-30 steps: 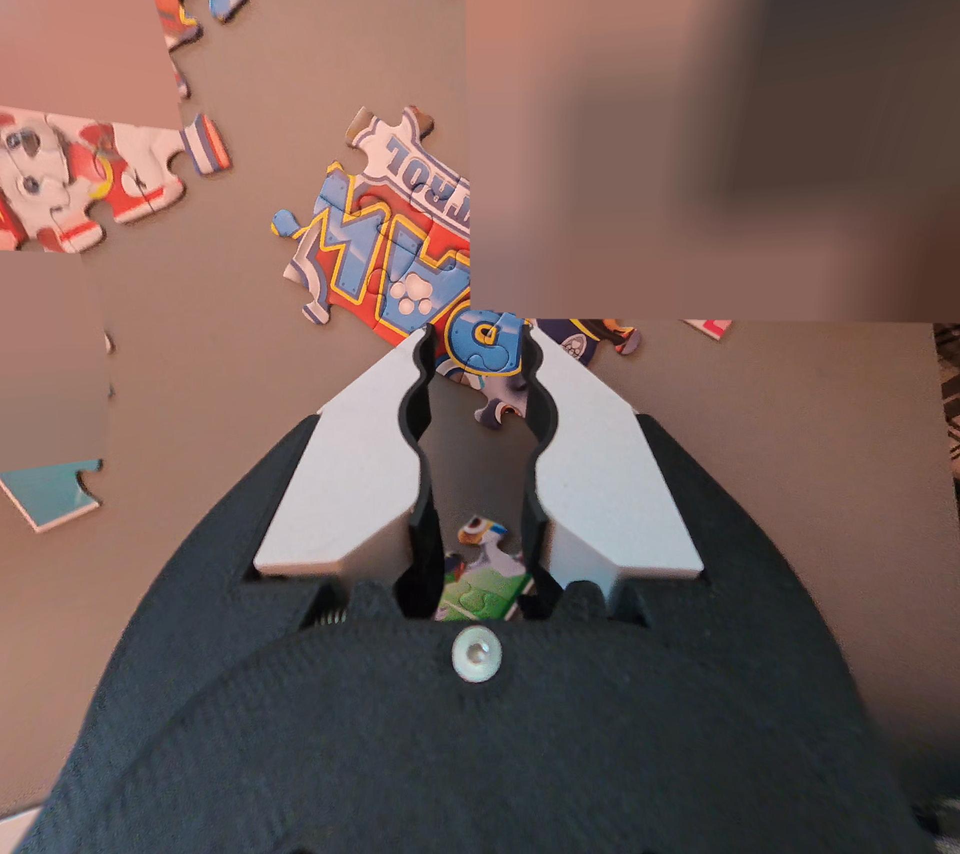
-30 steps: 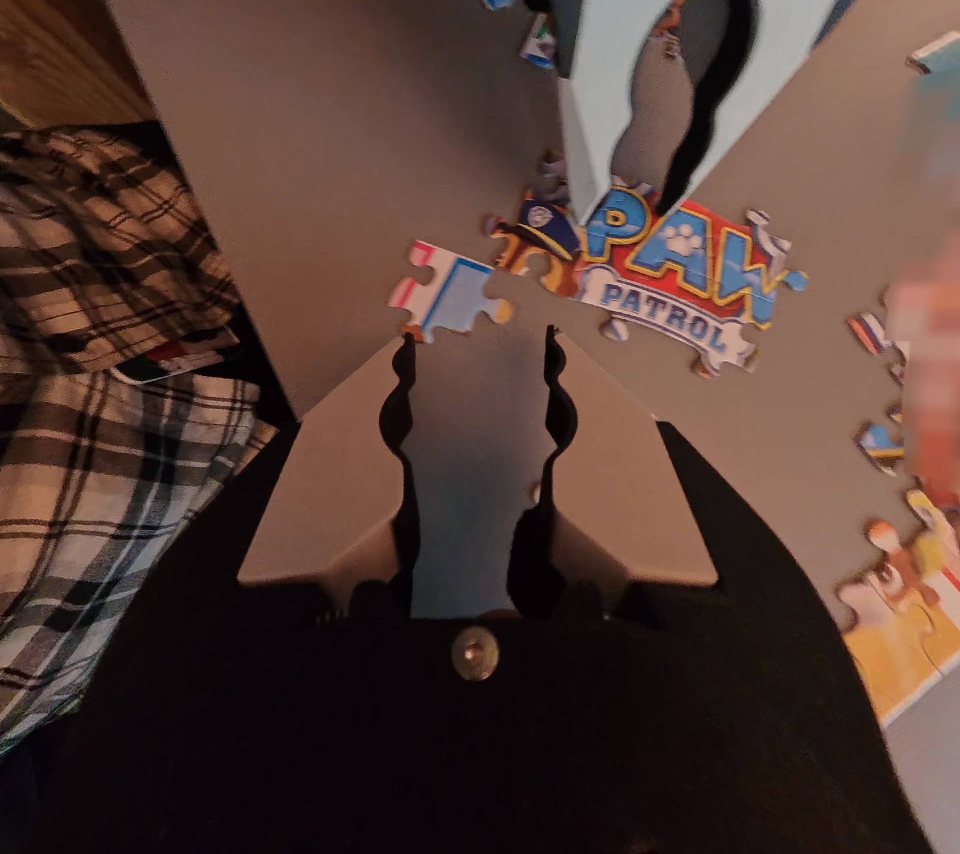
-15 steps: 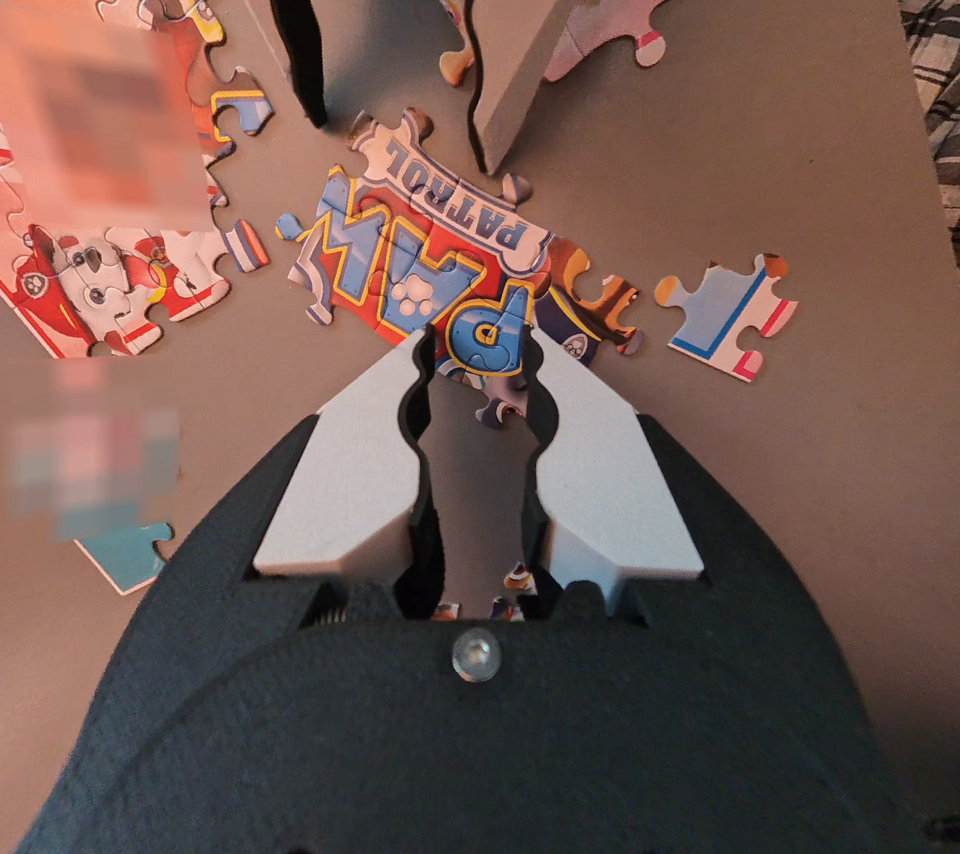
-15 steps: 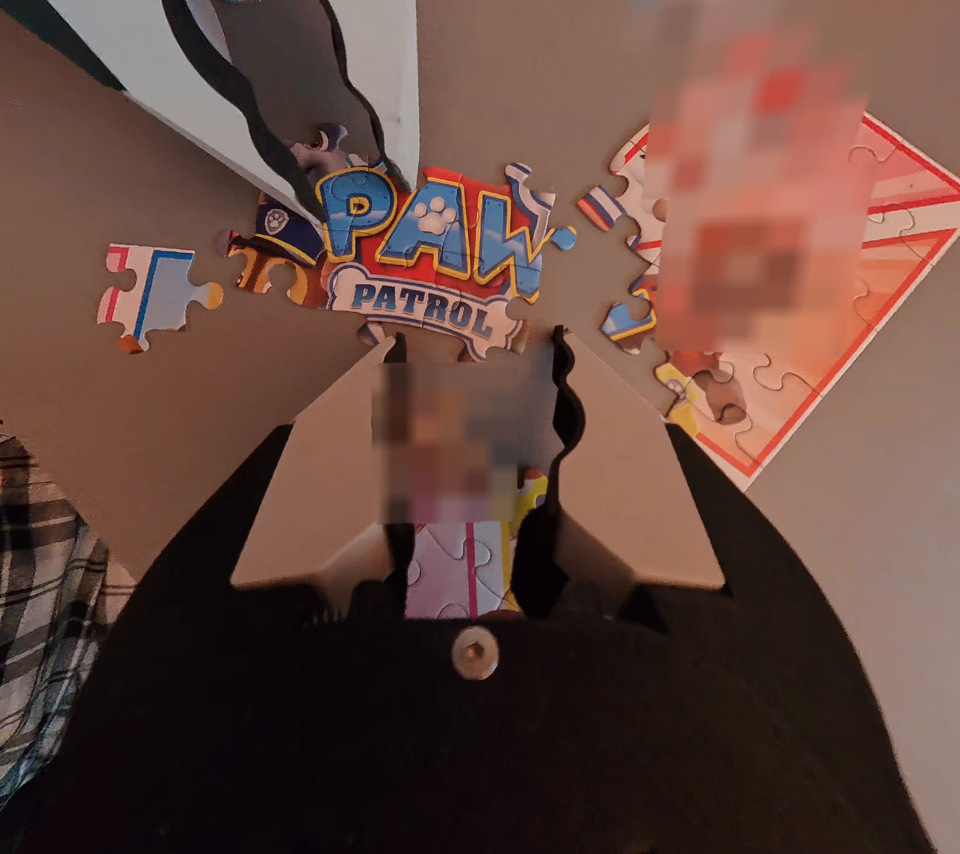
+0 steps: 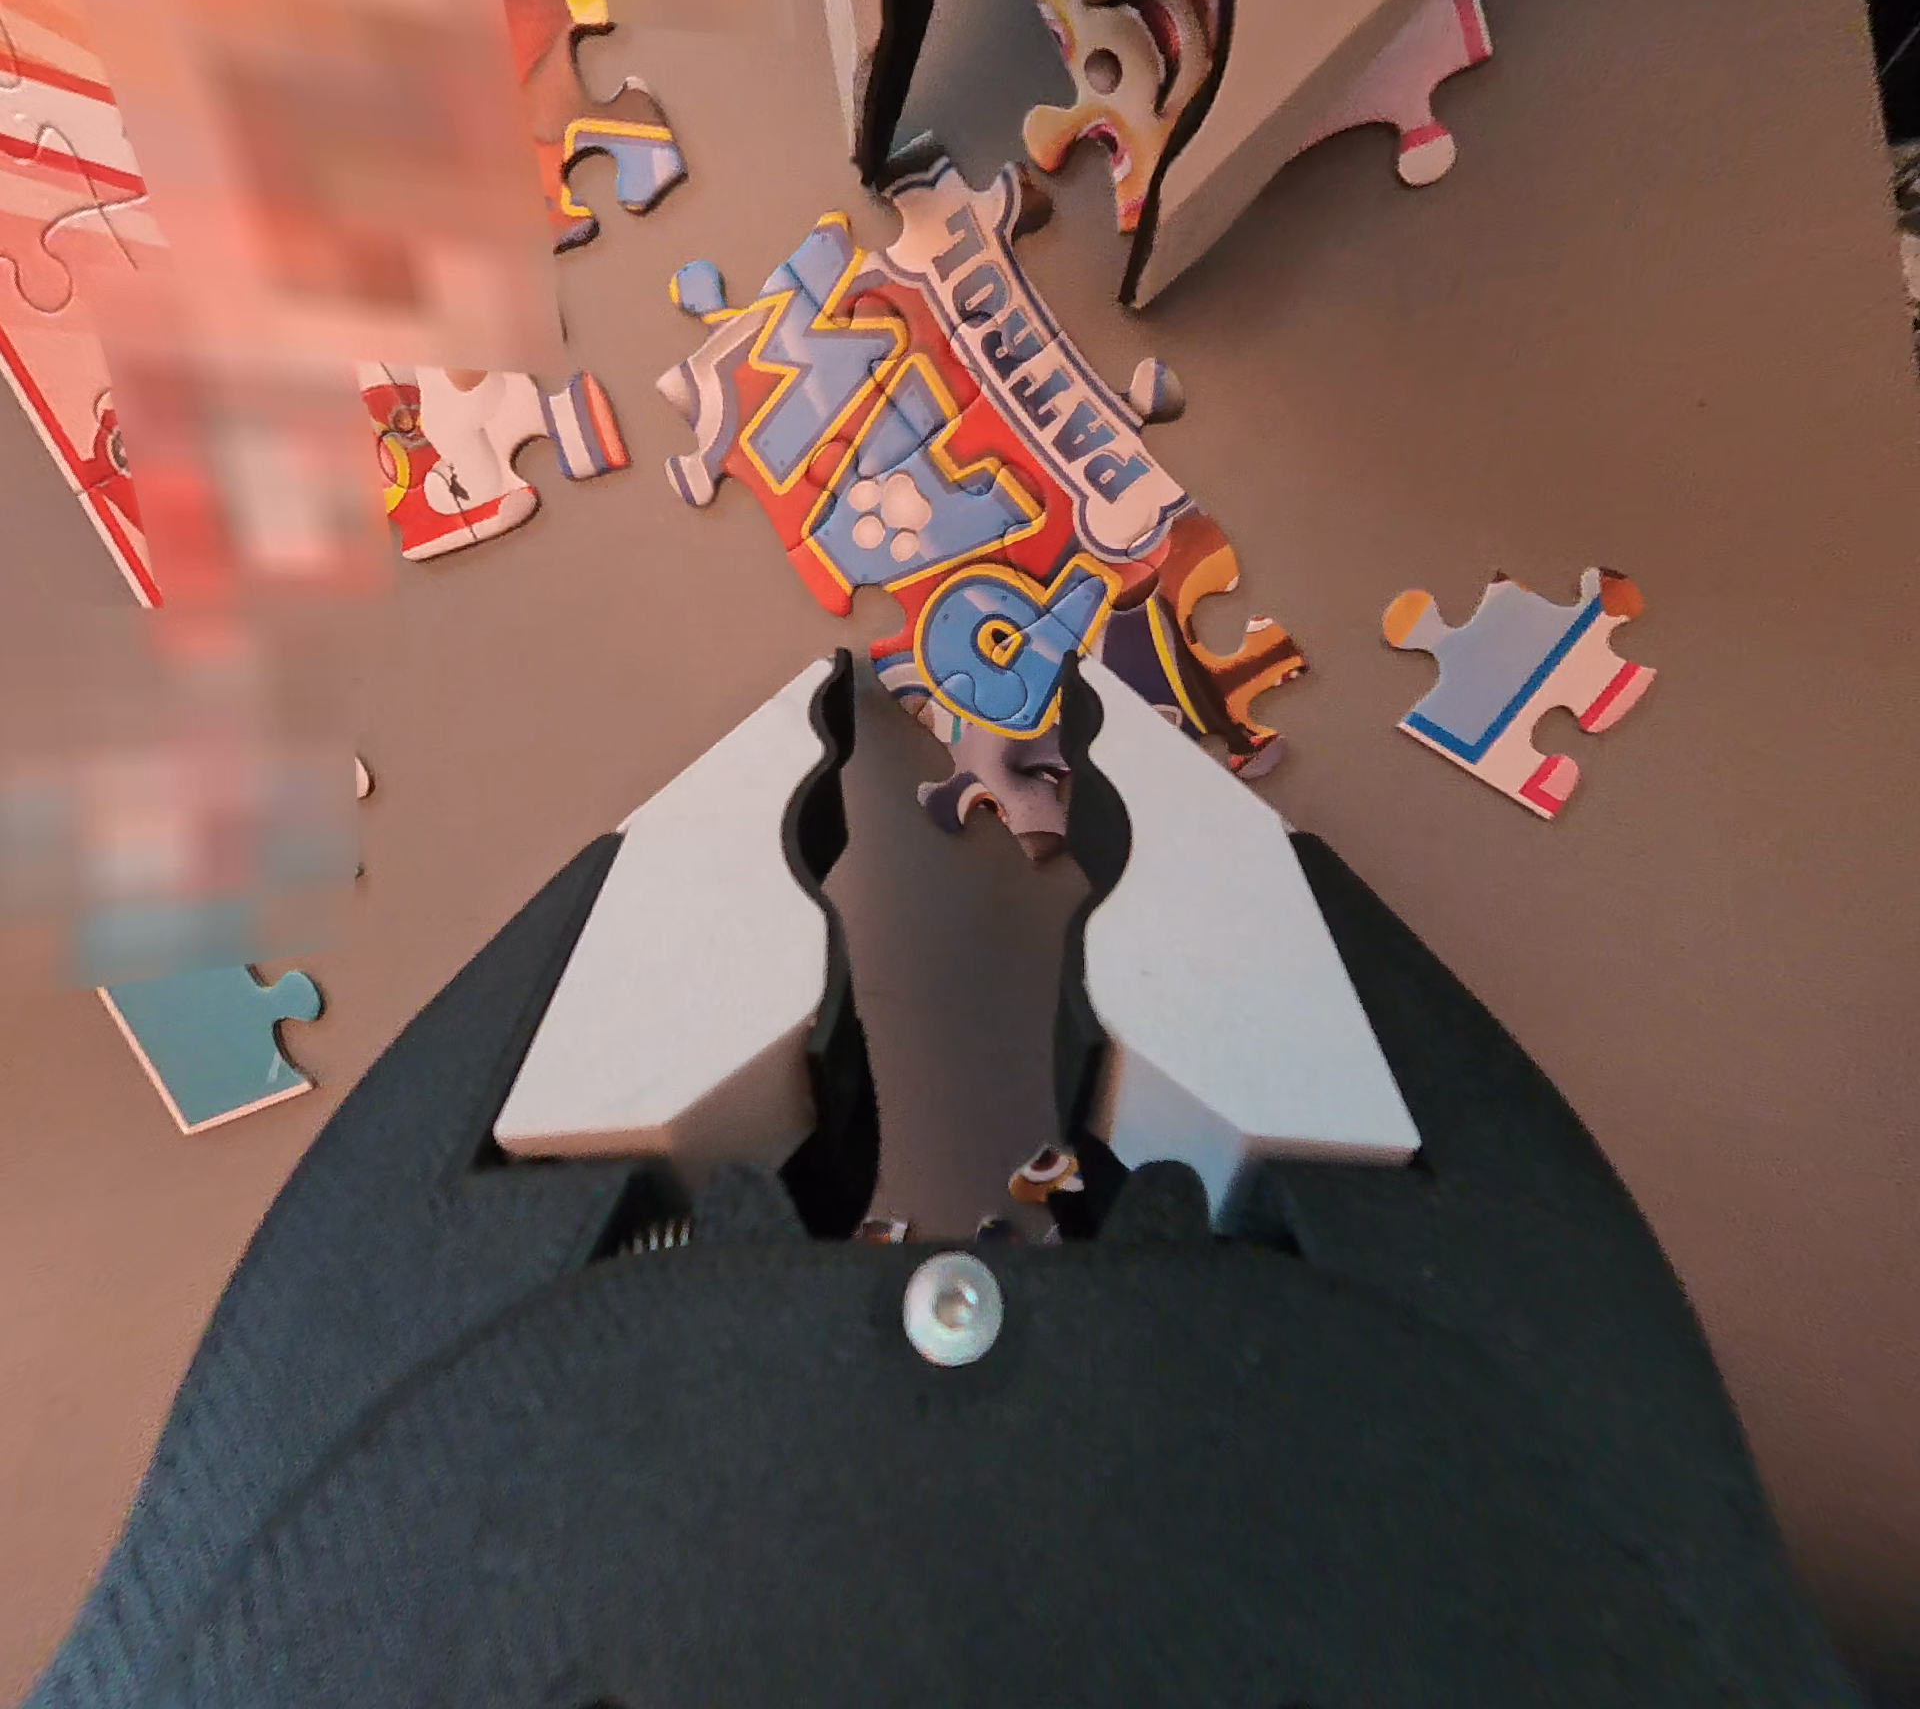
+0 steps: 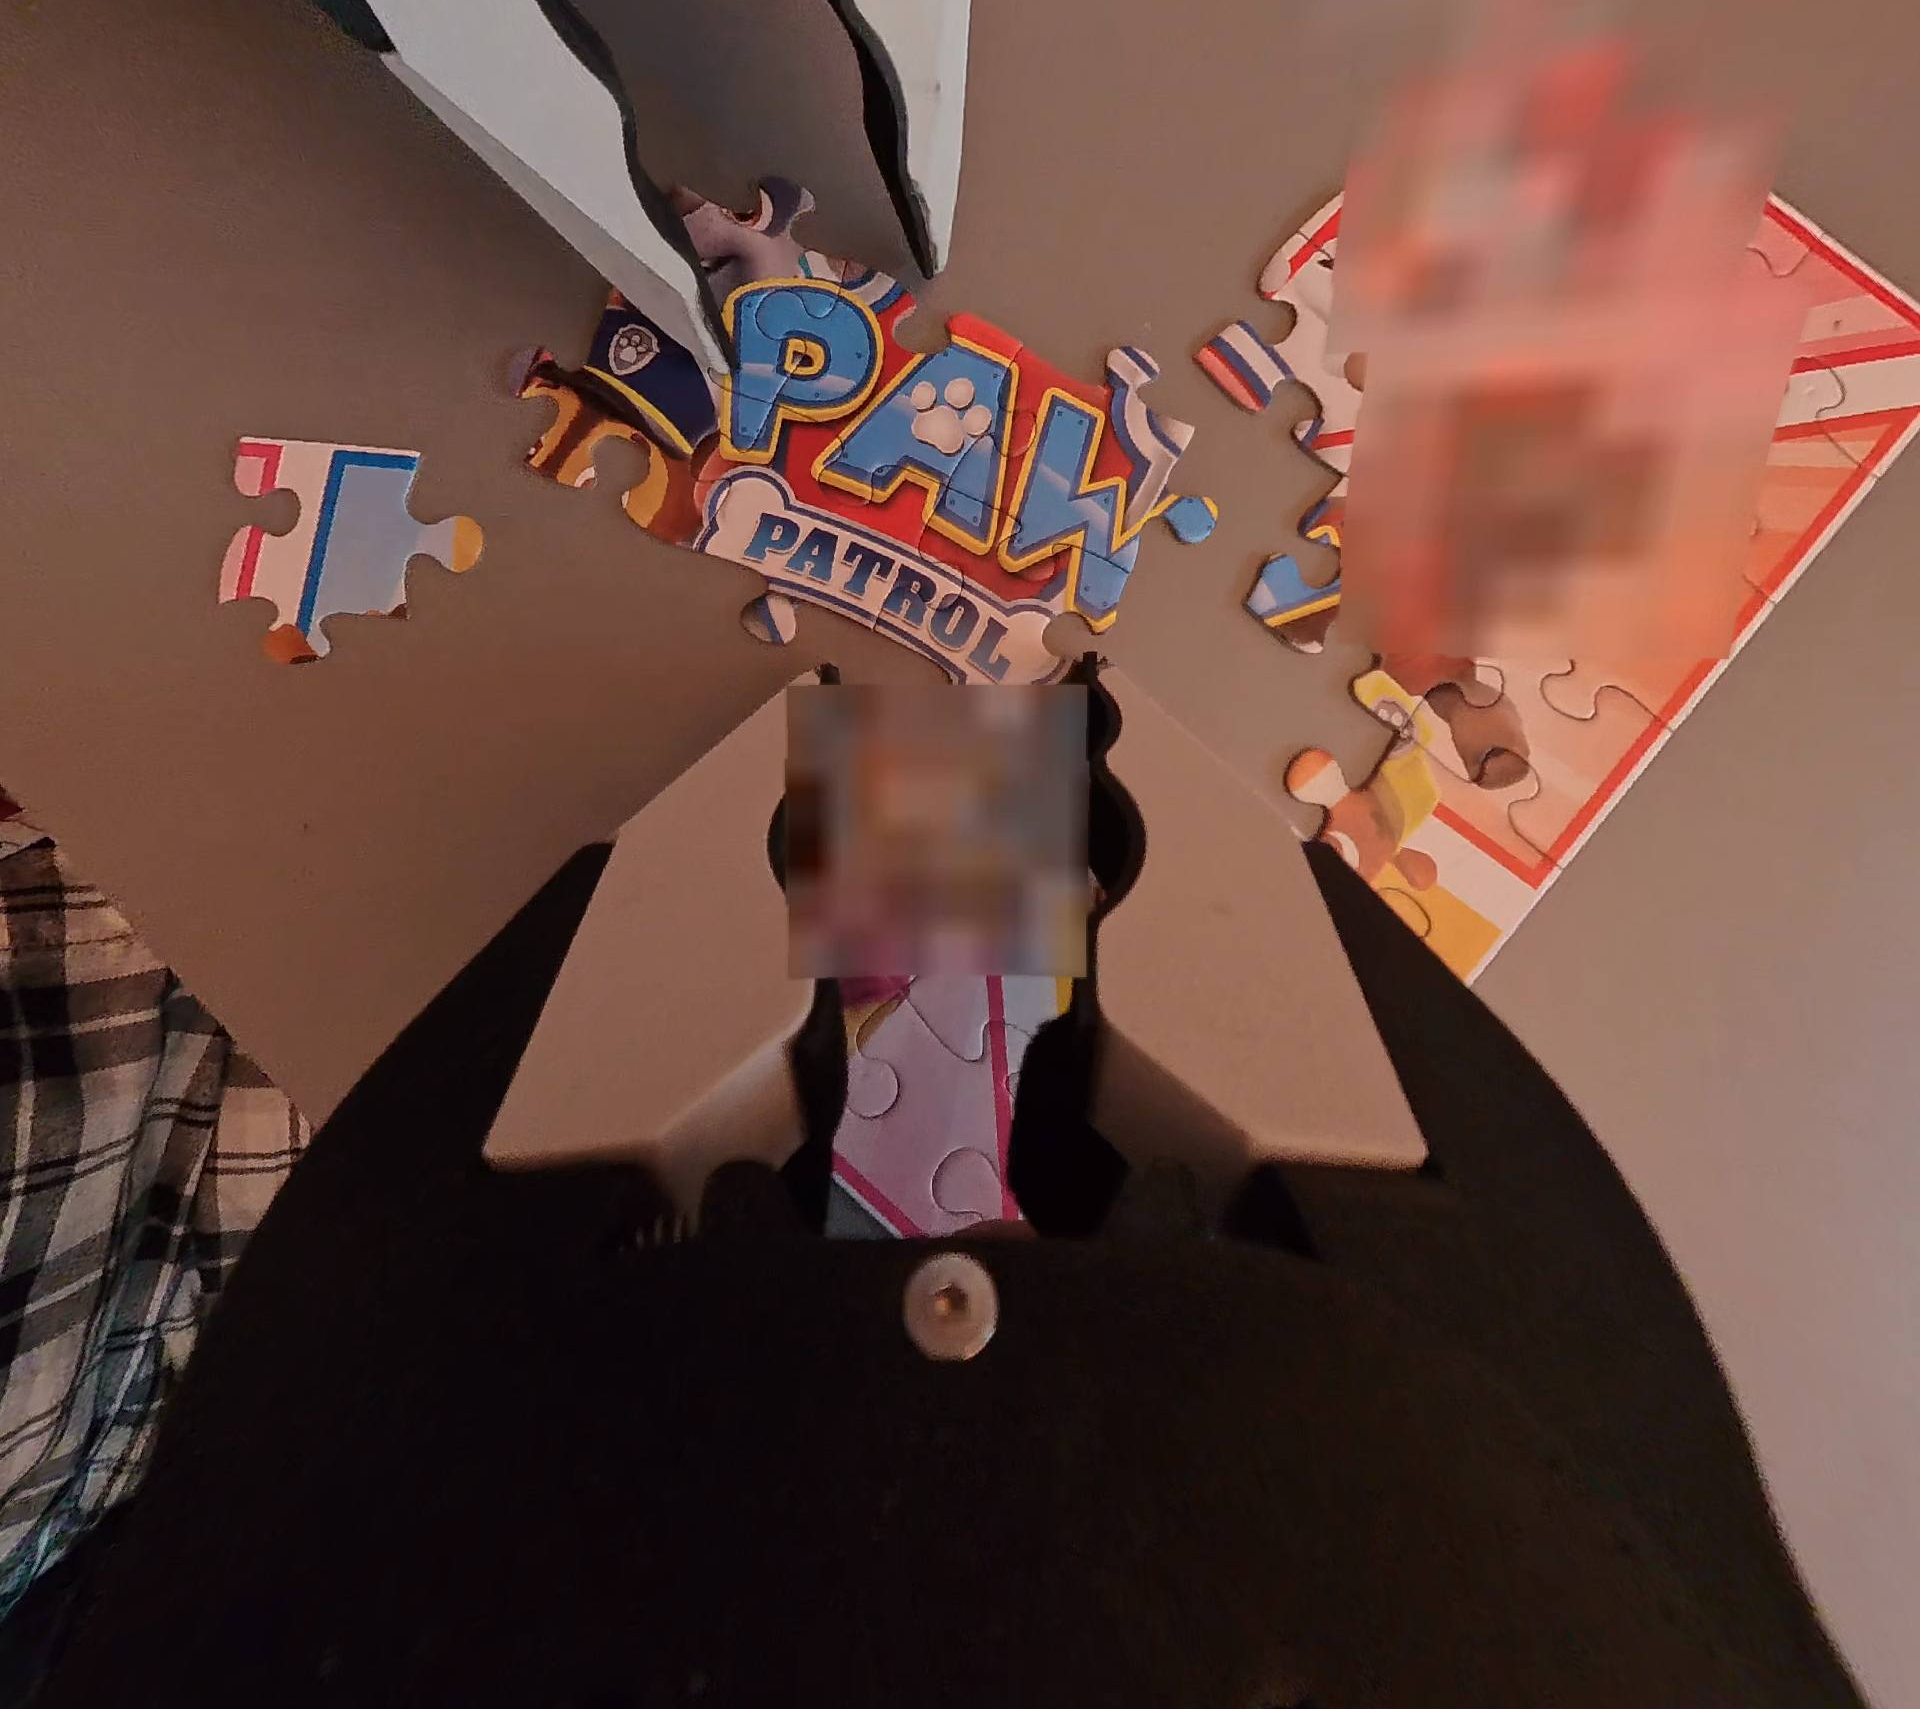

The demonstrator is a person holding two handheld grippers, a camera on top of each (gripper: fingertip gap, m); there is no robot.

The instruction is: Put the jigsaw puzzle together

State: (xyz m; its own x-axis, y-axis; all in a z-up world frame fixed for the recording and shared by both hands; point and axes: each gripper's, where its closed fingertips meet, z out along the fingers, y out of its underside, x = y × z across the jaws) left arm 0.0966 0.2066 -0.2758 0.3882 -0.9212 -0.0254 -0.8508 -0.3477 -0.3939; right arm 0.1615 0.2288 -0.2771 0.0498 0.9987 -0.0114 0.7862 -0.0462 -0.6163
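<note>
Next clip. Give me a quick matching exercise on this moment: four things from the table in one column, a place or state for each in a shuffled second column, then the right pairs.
Things
1. logo cluster
2. loose blue-and-white piece
3. teal piece
4. left gripper

Places or states
A. lies alone on the table, apart from the cluster, out past the dog pieces
B. several pieces already joined, between the two grippers
C. open, tips at the cluster's near edge
D. plain-coloured, beside a blurred patch at the left edge of the left wrist view

Pairs: 1-B, 2-A, 3-D, 4-C
</note>
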